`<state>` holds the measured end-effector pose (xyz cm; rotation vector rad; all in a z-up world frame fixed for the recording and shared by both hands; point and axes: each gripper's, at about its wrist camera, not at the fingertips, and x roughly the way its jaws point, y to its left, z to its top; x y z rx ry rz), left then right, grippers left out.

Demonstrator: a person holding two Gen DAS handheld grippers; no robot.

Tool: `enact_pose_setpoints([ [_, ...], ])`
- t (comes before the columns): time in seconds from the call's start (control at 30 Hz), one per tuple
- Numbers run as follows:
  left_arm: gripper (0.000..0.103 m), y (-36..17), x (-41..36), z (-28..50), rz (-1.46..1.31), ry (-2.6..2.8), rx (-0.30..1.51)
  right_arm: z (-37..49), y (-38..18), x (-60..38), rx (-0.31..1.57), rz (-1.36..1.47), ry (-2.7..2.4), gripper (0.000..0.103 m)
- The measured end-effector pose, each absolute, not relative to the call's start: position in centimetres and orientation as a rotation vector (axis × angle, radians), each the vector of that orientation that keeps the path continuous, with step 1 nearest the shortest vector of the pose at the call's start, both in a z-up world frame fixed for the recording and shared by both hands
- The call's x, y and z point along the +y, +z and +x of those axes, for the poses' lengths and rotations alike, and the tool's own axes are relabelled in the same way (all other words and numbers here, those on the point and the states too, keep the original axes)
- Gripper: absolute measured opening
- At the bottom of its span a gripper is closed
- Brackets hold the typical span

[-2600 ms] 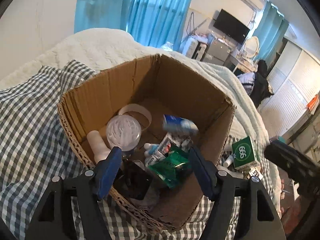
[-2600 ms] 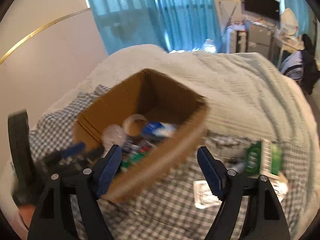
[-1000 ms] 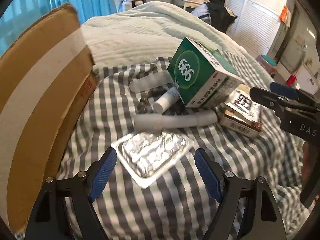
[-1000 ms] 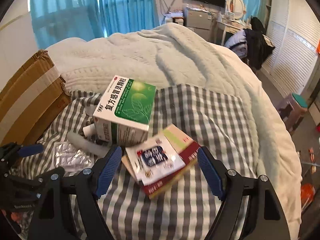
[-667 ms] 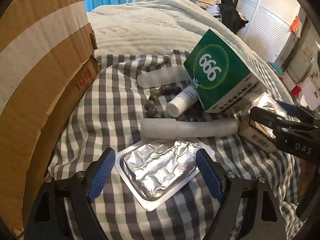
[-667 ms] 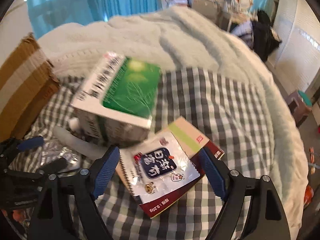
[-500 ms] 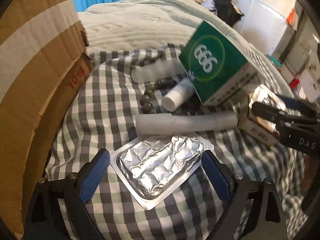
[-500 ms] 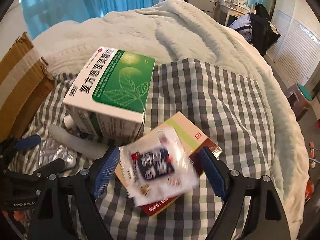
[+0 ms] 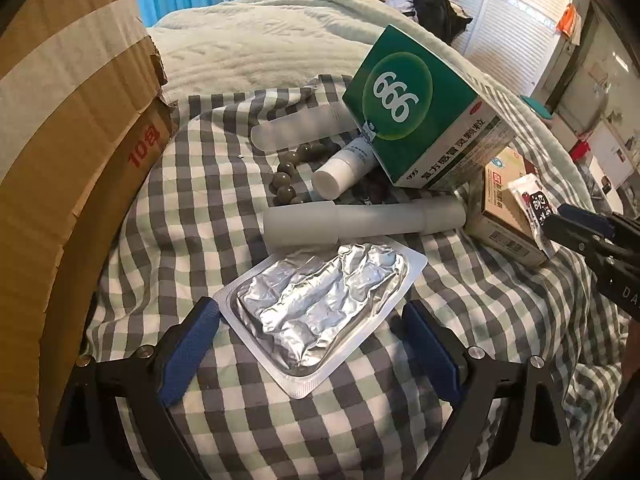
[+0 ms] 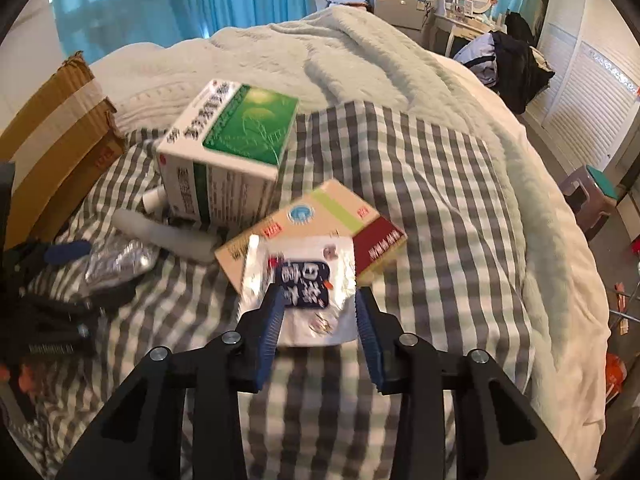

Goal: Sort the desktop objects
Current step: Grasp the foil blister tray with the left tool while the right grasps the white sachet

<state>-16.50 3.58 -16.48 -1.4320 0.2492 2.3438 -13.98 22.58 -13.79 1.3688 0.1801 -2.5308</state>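
Note:
A silver foil blister pack (image 9: 320,312) lies on the checked cloth between the pads of my left gripper (image 9: 310,354), which is open and not touching it. My right gripper (image 10: 318,312) is closing on a white sachet with a dark blue label (image 10: 312,276). The sachet buckles between the pads and its left edge curls up. It rests on a flat beige and red box (image 10: 340,208). Behind stand a green and white medicine box (image 9: 416,120), a long white tube (image 9: 360,220), a small white bottle (image 9: 344,168) and several dark beads (image 9: 288,176).
A taped cardboard box (image 9: 72,140) stands close on the left of the checked cloth (image 10: 420,184). A pale quilt (image 10: 360,60) covers the bed behind. The bed's edge drops off at the right, with a small stool (image 10: 592,188) on the floor.
Both grippers swung from the cardboard box to the loose items. The right one came down over the sachet and narrowed its jaws onto it. The left one sank slightly toward the blister pack.

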Motion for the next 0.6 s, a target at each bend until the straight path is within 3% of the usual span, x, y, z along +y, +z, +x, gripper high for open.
enact_pose_setpoints([
  [0.1,0.093,-16.4,3.5,-16.2,-1.427,2.344,0.257,-13.8,-13.9,24.3,0.083,1.383,-2.54,0.032],
  [0.17,0.093,-16.2,3.3,-15.9,-1.429,2.341,0.25,-13.9,-14.0,24.8,0.082,1.403,-2.543,0.017],
  [0.4,0.091,-15.5,2.5,-14.9,-1.428,2.32,0.23,-13.0,-13.8,26.8,-0.023,1.381,-2.55,0.017],
  [0.43,0.091,-15.5,2.5,-14.7,-1.427,2.316,0.224,-12.9,-13.6,26.9,-0.036,1.368,-2.554,0.024],
  [0.47,0.091,-15.5,2.6,-14.7,-1.427,2.313,0.222,-12.8,-13.3,27.1,-0.053,1.349,-2.555,0.042],
  [0.53,0.091,-15.2,2.7,-14.5,-1.42,2.308,0.233,-12.5,-12.6,27.1,-0.079,1.29,-2.576,0.065],
  [0.6,0.091,-15.0,2.7,-14.6,-1.416,2.306,0.23,-12.7,-11.9,26.8,-0.086,1.255,-2.586,0.068],
])
